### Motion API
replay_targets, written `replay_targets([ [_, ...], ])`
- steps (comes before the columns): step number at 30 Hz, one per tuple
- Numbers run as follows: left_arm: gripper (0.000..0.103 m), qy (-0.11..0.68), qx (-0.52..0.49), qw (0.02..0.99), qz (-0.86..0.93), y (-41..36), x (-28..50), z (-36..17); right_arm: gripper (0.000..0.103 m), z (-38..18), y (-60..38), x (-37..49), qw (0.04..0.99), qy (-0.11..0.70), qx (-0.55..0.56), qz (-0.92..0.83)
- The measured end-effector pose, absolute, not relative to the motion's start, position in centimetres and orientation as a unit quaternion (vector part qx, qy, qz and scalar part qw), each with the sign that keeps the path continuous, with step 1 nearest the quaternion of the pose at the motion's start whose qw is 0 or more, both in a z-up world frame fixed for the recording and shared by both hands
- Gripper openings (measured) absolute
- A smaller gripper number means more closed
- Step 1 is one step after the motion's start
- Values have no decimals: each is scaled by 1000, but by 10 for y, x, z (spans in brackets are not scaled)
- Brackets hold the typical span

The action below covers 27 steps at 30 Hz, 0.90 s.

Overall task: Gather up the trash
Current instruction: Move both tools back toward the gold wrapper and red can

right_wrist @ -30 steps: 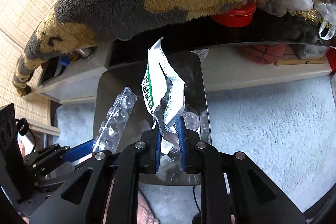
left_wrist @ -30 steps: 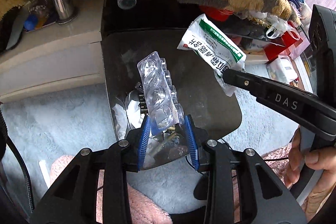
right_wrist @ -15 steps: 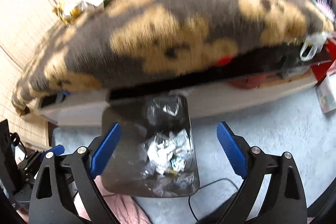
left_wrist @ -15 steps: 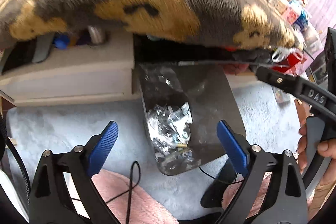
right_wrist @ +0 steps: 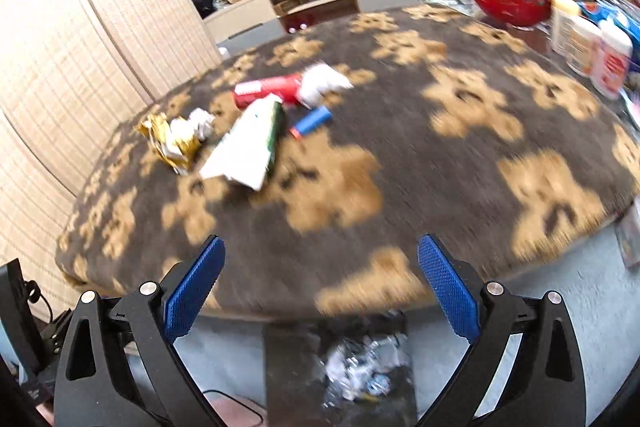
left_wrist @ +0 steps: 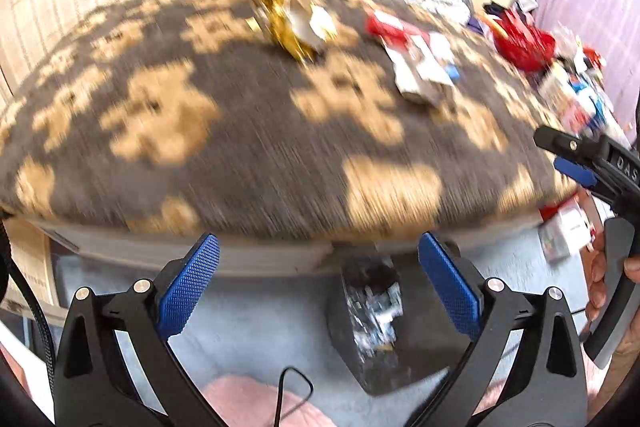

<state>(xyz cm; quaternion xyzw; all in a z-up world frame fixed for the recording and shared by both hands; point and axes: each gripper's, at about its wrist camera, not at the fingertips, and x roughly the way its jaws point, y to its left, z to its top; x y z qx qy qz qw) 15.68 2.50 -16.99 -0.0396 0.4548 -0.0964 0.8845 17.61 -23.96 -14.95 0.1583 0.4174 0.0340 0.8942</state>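
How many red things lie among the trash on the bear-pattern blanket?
1: a red packet, lying beside the white-green wrapper and the blue tube. Blur may hide smaller ones.

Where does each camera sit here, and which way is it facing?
Left wrist: on the left gripper, facing down and forward over the patterned blanket and trash bin; open blue pads, right gripper and a hand show.
Right wrist: on the right gripper, facing the same blanket; open blue pads show.
Shared: blanket, bin, gold wrapper.
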Motion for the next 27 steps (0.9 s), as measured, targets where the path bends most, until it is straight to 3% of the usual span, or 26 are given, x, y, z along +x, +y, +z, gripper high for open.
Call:
replay_targets([
  [9, 92, 422, -39, 902, -77, 43, 233, -131, 86, -143, -213, 231, 895, 415, 153, 62],
  [14, 92, 410, -38, 908, -76, 39, 274, -117, 86, -153, -201, 248, 893, 419, 148, 72],
  [25, 92, 424, -30, 902, -75, 22, 346, -135, 86, -182, -185, 281, 882, 440, 148, 81],
  [27, 84, 429, -32, 899, -78, 20, 353, -140, 85, -188, -184, 286, 879, 446, 150, 82],
])
